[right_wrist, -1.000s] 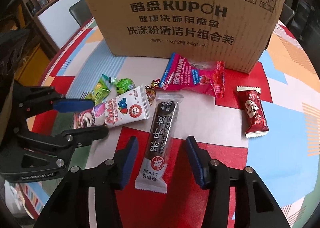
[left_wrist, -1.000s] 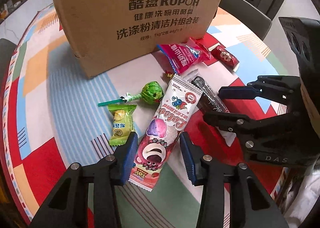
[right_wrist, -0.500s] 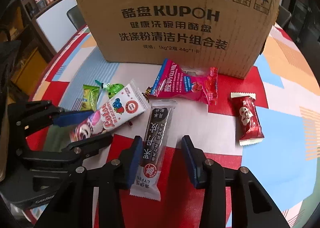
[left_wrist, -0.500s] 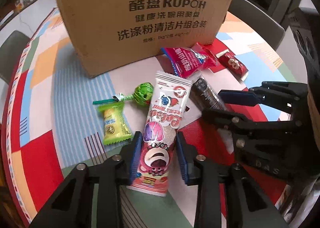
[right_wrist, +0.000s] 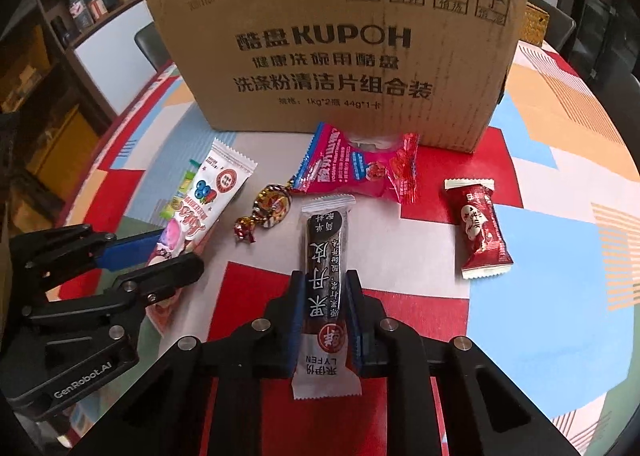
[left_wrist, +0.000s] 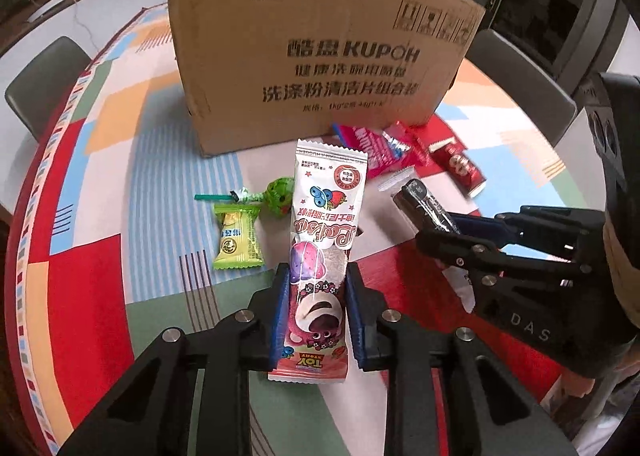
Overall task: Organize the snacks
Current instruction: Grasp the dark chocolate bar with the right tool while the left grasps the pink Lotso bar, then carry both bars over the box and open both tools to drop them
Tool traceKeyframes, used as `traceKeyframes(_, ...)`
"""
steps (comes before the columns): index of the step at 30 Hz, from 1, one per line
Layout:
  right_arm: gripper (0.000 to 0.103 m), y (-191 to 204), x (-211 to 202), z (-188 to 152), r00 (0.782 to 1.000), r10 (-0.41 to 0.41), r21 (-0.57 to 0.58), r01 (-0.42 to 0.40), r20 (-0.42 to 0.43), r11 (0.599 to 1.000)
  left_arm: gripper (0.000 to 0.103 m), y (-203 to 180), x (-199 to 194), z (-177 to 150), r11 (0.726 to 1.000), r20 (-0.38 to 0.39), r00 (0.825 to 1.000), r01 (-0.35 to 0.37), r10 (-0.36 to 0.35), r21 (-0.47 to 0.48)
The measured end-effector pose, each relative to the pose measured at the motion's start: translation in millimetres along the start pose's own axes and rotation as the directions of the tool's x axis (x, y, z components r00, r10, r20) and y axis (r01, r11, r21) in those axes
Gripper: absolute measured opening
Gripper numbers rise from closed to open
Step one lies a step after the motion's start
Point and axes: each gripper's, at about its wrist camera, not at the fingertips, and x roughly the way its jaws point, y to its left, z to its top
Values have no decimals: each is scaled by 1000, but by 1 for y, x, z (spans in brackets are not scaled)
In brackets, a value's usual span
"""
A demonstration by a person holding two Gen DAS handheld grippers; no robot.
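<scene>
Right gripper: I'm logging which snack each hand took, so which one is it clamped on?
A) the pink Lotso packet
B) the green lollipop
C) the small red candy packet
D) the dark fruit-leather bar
D: in the right wrist view the right gripper has both blue pads pressed against the dark fruit-leather bar, while the left gripper holds the pink Lotso packet.

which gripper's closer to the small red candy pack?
Right. The right gripper, shut on the dark fruit bar, sits just left of the red candy pack; the left gripper is farther left.
</scene>
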Motion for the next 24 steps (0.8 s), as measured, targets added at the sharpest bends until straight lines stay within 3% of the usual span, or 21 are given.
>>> traceKeyframes(14,20,0,-45,12,994,25,-16,-23,109,1000,26,-6,-41,17,999,131,991,-5,11,-42)
traceKeyframes(24,20,-5,-89,34,971,22,-19,-18,238,1000,26,-18,-75,45,1000,226,974,-14,19,-22)
